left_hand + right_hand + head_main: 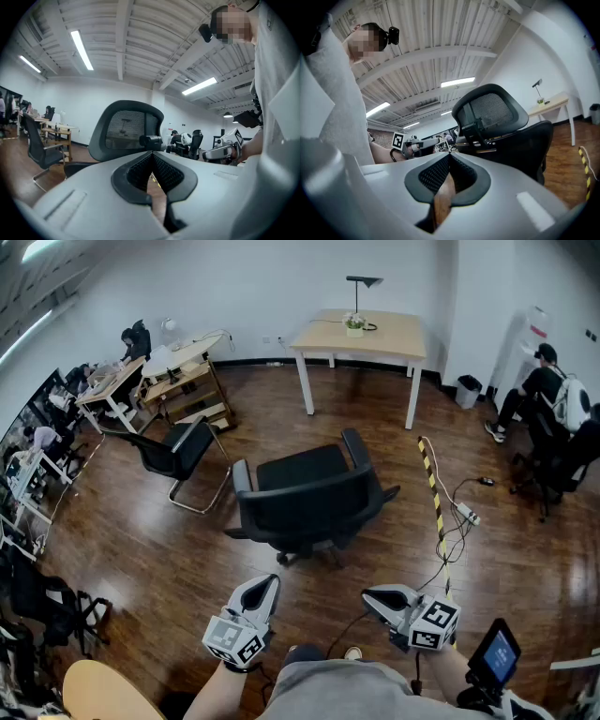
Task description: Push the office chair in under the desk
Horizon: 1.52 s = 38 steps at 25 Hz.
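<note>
Wood floor: office chair sits far from desk.
Left gripper, right gripper closed, empty; chair probably rolls easy, push its stiff back.

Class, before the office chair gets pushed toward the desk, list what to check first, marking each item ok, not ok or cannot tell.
1. Left gripper and right gripper shut, empty: ok.
2. Grippers on the office chair backrest: not ok, both short of it.
3. Seat faces the desk: ok.
4. Path from chair to desk free: ok.
5. Power strip apart from the chair's base: ok.
</note>
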Available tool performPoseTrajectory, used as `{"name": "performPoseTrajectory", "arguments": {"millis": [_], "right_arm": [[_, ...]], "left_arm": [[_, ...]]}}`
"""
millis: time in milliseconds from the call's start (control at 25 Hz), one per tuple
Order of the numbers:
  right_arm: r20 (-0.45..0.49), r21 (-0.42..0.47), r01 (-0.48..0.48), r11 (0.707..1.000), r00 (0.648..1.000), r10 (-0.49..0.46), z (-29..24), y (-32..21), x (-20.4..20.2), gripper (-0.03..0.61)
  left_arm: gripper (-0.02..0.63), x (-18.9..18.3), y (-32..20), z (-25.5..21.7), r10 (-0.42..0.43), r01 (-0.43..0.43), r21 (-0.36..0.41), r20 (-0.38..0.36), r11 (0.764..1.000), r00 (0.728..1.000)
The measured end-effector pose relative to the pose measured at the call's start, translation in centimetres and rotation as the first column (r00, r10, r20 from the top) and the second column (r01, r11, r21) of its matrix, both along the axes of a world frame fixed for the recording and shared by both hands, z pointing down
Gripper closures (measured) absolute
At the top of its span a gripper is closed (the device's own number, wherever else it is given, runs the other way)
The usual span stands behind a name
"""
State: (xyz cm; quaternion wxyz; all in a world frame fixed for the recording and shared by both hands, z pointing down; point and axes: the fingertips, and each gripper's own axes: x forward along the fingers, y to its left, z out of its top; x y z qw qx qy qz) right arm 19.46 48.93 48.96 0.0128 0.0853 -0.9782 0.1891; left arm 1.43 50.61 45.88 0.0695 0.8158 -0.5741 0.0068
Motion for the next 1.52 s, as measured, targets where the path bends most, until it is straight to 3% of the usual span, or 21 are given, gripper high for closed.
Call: {"name": "performPoseTrajectory", "arguments": {"millis": [200,440,880,1200,1320,1520], "right_arm": [[0.017,0.066,-0.038,0.997,0.999,0.037,-2.4,-2.9,0.2,0.572],[0.009,0.146,-0.087,0.986,0.996,0.086,-4.3,-7.1,-0.1,0.572],[-0.013,0.275,-0.215,0.937,0.974,0.228,-7.8,-15.5,-1.5,0.572],[-0.026,0.308,-0.279,0.910,0.953,0.302,-8.5,-19.2,-1.1,0.572],[-0.027,0.307,-0.287,0.907,0.950,0.310,-8.4,-20.2,-1.0,0.572],[-0.028,0.308,-0.305,0.901,0.944,0.329,-8.6,-21.4,0.1,0.568]], "left_arm": [[0.611,-2.2,-2.3,-2.7,-0.042,0.041,0.038,0.025,0.998,0.999],[0.611,-3.7,-4.7,-3.9,-0.027,0.024,0.062,0.044,0.998,0.999],[0.611,-10.1,-9.5,-5.0,-0.014,0.010,0.086,0.050,0.996,0.999],[0.611,-13.0,-11.4,-4.6,-0.008,0.003,0.079,0.052,0.997,0.999],[0.611,-13.3,-11.7,-3.7,0.031,-0.033,0.059,0.037,0.998,0.999],[0.466,-12.3,-11.8,-2.6,0.141,-0.141,0.013,0.025,0.990,0.990]]}}
